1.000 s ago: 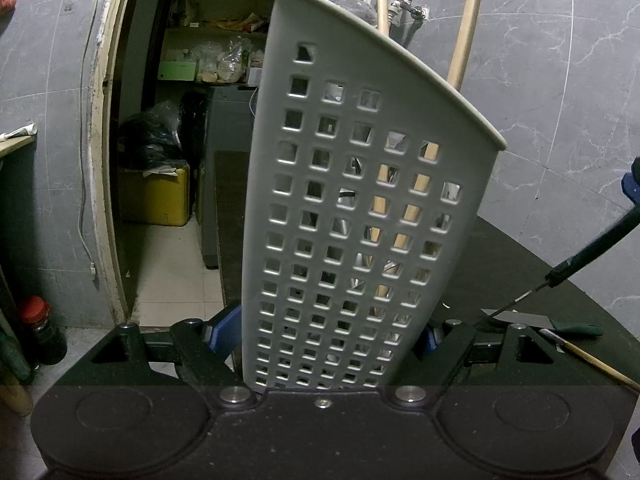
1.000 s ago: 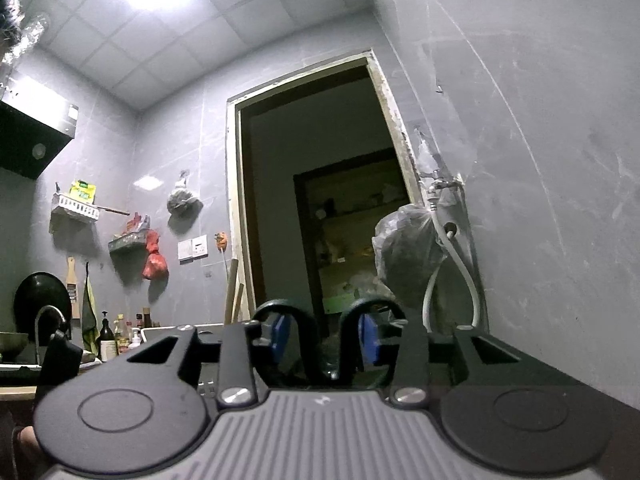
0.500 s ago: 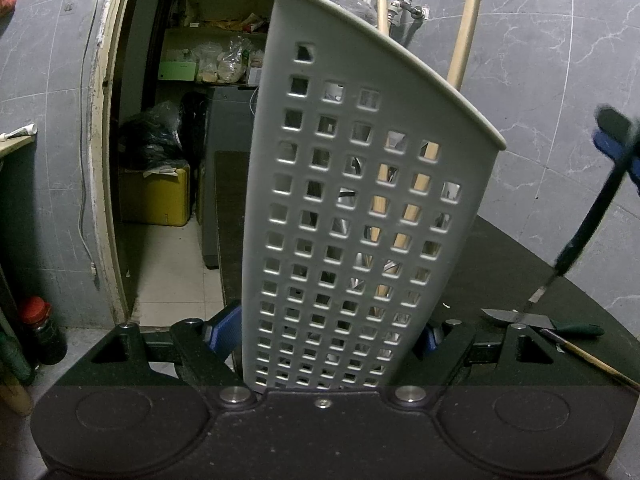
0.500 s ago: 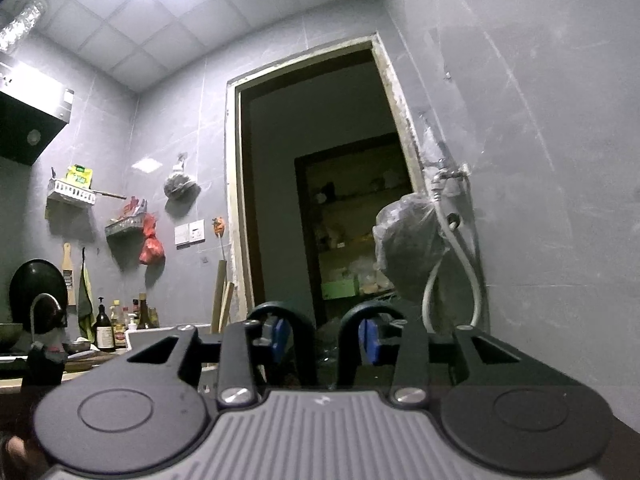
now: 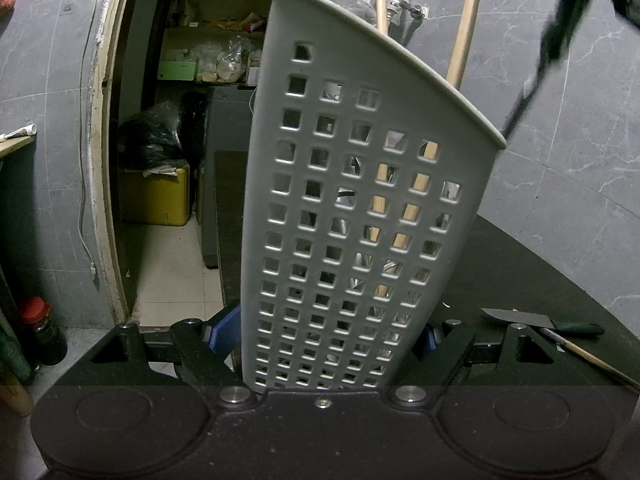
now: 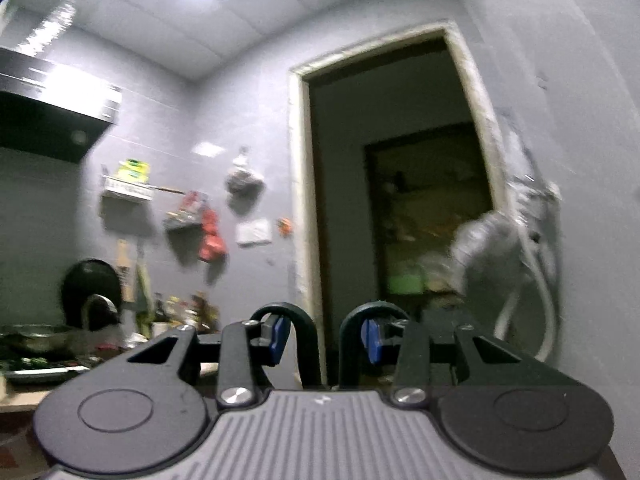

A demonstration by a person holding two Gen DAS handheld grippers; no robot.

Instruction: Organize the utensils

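A knife (image 5: 536, 319) and chopstick (image 5: 596, 364) lie on the dark countertop (image 5: 520, 264).

- utensil holder (image 5: 352, 208): matt grey plastic with square holes
- the handles (image 5: 464, 36) sticking out of it: bare pale wood, smooth
- knife (image 5: 536, 320): dull metal blade, green plastic-looking grip
- surface (image 5: 520, 264): flat matt black
- wall (image 5: 580, 152): grey marbled tile, slight sheen

Holder (image 5: 352, 208): pale grey, grid of square holes. Sticks (image 5: 464, 36) inside it at 1 o'clock: light wood. Counter (image 5: 520, 264): black. Knife (image 5: 536, 320) at 4 o'clock: steel blade, dark green handle. Walls (image 5: 568, 152): grey marbled tile, white veins. Box (image 5: 156, 196) at 9 o'clock: yellow. Bottle (image 5: 42, 332) at 8 o'clock: dark, red cap. Pads (image 6: 370, 340): blue. Bag (image 6: 210, 236) on wall at 10 o'clock: red. Ceiling (image 6: 280, 20): white tiles.
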